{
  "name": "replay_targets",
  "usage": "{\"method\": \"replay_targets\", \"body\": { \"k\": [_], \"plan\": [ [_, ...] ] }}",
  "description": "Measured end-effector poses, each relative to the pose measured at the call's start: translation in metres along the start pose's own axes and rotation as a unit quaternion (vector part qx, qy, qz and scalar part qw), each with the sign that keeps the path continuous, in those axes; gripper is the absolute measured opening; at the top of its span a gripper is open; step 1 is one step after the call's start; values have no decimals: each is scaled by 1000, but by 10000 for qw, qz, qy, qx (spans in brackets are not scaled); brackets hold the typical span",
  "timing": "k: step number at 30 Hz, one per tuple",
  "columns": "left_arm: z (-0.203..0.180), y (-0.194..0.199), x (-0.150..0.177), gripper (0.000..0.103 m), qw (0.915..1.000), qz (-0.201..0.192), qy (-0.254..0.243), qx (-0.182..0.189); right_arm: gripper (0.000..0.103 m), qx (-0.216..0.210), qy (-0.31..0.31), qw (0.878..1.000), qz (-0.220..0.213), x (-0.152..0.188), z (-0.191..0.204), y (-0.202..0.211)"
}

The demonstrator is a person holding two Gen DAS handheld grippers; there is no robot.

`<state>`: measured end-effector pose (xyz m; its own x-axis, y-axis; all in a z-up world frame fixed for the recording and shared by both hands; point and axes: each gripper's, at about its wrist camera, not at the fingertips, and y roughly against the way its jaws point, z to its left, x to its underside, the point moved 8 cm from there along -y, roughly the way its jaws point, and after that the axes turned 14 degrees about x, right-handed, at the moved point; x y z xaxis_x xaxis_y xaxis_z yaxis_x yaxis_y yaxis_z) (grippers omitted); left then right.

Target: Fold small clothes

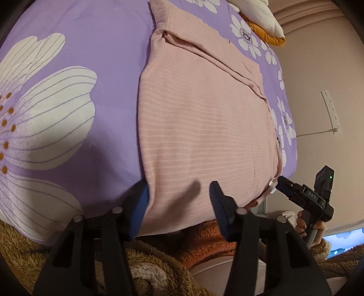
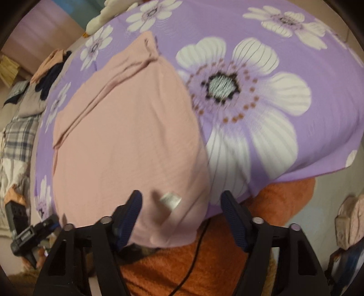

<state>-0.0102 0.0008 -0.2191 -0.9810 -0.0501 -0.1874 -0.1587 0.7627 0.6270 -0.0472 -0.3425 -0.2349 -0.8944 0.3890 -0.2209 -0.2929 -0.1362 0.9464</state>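
A: How do the jaws stand on the left gripper (image 1: 179,205)?

B: Spread wide, holding nothing. The near hem of the pink striped garment (image 1: 204,127) lies between the two fingers; the left finger sits at the garment's left edge, the right one over the cloth.

A: And the right gripper (image 2: 182,211)?

B: Also wide open and empty. The garment's near right corner lies between its fingers, with a small white label (image 2: 170,200) on the cloth there. The view is somewhat blurred, so I cannot tell whether the pads touch the fabric.

A: Where does the garment lie overall?

B: Flat on a purple bedsheet with white flowers (image 1: 68,79), its near hem at the bed's front edge, its far part folded with a seam running diagonally. From the left camera, the right gripper is at the garment's near right corner.

A: Anything further out?

B: An orange fleece (image 2: 204,261) below the bed edge, a white and mustard bundle (image 1: 261,20) at the far end, and a plaid cloth (image 2: 18,136) off to the side.
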Motion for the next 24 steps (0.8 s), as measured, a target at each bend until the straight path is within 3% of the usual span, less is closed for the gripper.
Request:
{"method": "replay_targets", "body": {
  "k": [1, 2, 3, 5, 8, 13, 15, 17, 21, 24],
  "plan": [
    [0, 0, 0, 37, 10000, 27, -20, -50, 63, -8, 50, 10000, 43, 2, 2, -2],
    [2, 0, 1, 20, 9999, 49, -26, -108, 57, 5, 111, 9999, 113, 5, 4, -5],
    [5, 0, 1, 15, 9998, 87, -33, -203, 51, 37, 167, 9997, 184, 7, 6, -8],
    [6, 0, 2, 10, 9995, 92, -29, -296, 30, 178, 309, 9990, 282, 9, 8, -13],
    [4, 3, 0, 8, 9996, 46, 47, -272, 7, 358, 506, 9978, 239, 7, 9, -8],
    [-16, 13, -10, 7, 10000, 9, -99, 7, 5, -499, 527, 9973, -68, -9, 24, 30],
    [-28, 21, -20, 7, 9993, -159, -95, 314, 5, -1037, 490, 9930, -271, -23, 33, 50],
    [-35, 26, -30, 7, 9987, -282, -162, 382, 5, -1413, 396, 9883, -427, -41, 37, 64],
    [-45, 32, -59, 7, 9973, -570, -412, 200, 5, -1641, 341, 9821, -863, -81, 48, 80],
    [-39, 32, -84, 7, 9967, -728, -323, 156, 5, -1638, 264, 9803, -1069, -108, 56, 78]
  ]
}}
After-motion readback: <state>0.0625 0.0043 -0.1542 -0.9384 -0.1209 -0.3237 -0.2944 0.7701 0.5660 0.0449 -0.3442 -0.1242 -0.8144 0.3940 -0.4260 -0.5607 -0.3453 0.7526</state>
